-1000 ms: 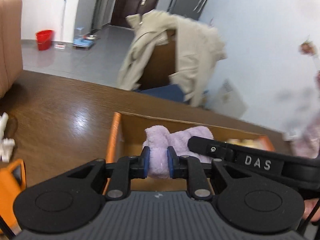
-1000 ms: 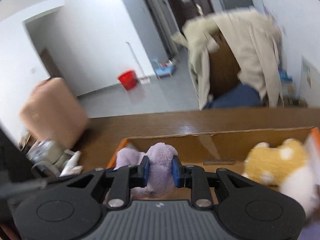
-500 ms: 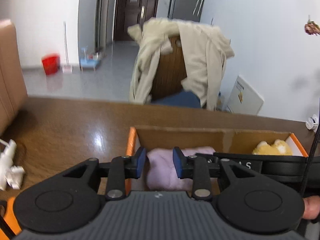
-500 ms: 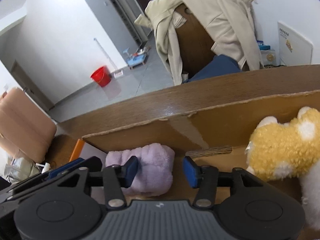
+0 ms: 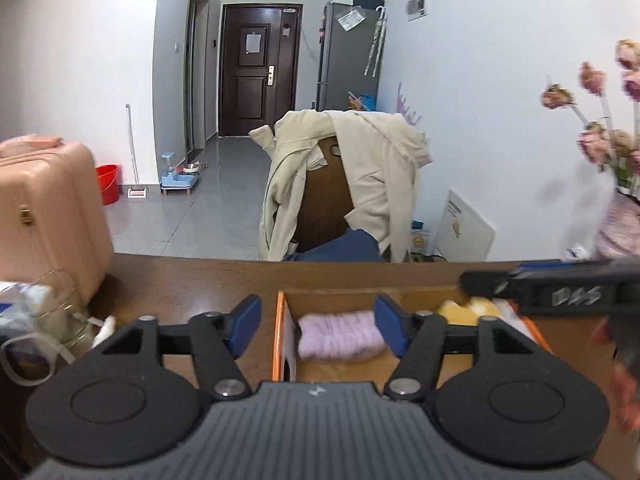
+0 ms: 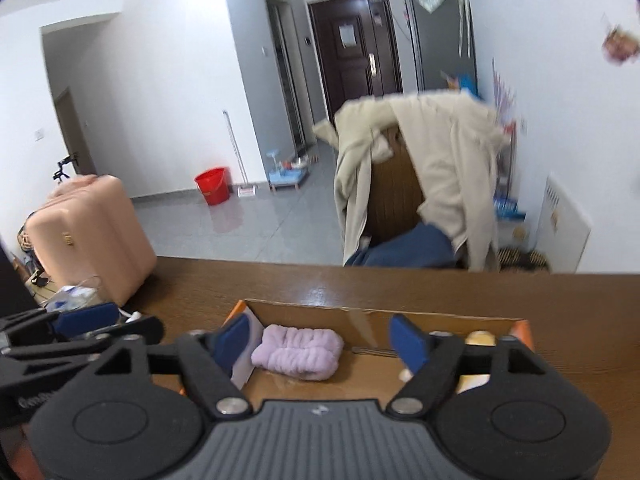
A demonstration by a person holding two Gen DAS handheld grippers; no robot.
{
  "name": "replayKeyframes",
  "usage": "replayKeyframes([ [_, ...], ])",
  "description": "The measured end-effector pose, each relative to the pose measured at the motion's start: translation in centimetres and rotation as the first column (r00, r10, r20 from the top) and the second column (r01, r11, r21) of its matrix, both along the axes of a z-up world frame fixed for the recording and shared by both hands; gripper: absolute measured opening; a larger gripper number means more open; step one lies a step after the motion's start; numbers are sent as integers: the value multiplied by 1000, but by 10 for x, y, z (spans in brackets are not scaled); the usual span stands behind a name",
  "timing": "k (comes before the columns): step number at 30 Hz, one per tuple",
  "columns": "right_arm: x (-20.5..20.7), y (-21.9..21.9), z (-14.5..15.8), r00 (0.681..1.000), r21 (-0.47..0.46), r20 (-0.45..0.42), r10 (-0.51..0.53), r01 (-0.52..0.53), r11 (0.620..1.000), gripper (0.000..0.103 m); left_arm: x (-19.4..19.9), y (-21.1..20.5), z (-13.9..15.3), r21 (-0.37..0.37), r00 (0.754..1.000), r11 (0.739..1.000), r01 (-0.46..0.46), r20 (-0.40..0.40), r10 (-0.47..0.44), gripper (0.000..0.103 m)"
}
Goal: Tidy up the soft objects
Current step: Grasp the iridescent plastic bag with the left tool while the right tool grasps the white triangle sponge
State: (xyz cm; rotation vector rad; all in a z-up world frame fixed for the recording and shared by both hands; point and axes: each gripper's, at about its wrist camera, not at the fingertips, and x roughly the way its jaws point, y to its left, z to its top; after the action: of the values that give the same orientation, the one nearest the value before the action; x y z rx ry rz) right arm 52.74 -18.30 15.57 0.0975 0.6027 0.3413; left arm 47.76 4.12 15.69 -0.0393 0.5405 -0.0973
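A lilac plush cloth lies folded at the left end of an open cardboard box with orange flaps. A yellow plush toy sits at the box's right end, mostly hidden. My left gripper hovers above and short of the box, jaws still opening, nothing between the blue pads. My right gripper is likewise raised, jaws still opening and empty; it also shows as a black bar in the left wrist view. Neither touches the cloth.
The box rests on a brown wooden table. Clutter of plastic bags and white bits lies at the table's left end. Beyond stand a pink suitcase, a chair draped with a beige coat, and pink flowers at right.
Both grippers let go of the lilac cloth, opened wide and lifted back from the box. The cloth now lies inside the box.
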Motion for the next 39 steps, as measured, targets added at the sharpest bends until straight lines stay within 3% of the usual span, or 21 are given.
replayKeyframes([
  [4,-82,-31,17,996,9,78,33,-34,999,87,-75,5,6,-17,998,999,43,45,-42,80],
  [9,-182,-54,4,984,1,172,52,-53,999,90,-171,11,-5,-60,992,996,60,118,-53,86],
  [15,-291,-57,-40,973,34,226,37,-46,998,95,-273,17,-39,-56,981,997,58,189,-46,99],
  [20,-354,-49,-98,987,67,162,-24,13,998,100,-331,23,-77,-126,985,988,87,157,-67,102],
  [22,-367,-47,-119,995,102,98,-26,16,995,100,-343,26,-87,-131,988,987,92,133,-75,102],
  [24,-376,-42,-131,998,100,57,-6,0,995,100,-347,25,-95,-89,989,992,93,122,-82,102],
  [29,-383,-30,-137,997,44,72,-13,10,999,100,-341,28,-104,-86,993,994,70,98,-61,102],
  [33,-372,-28,-139,998,53,57,-13,10,999,99,-332,25,-111,-88,995,993,75,77,-69,102],
  [39,-340,-14,-146,1000,47,19,24,-25,999,89,-301,21,-123,-83,997,994,78,26,-76,102],
])
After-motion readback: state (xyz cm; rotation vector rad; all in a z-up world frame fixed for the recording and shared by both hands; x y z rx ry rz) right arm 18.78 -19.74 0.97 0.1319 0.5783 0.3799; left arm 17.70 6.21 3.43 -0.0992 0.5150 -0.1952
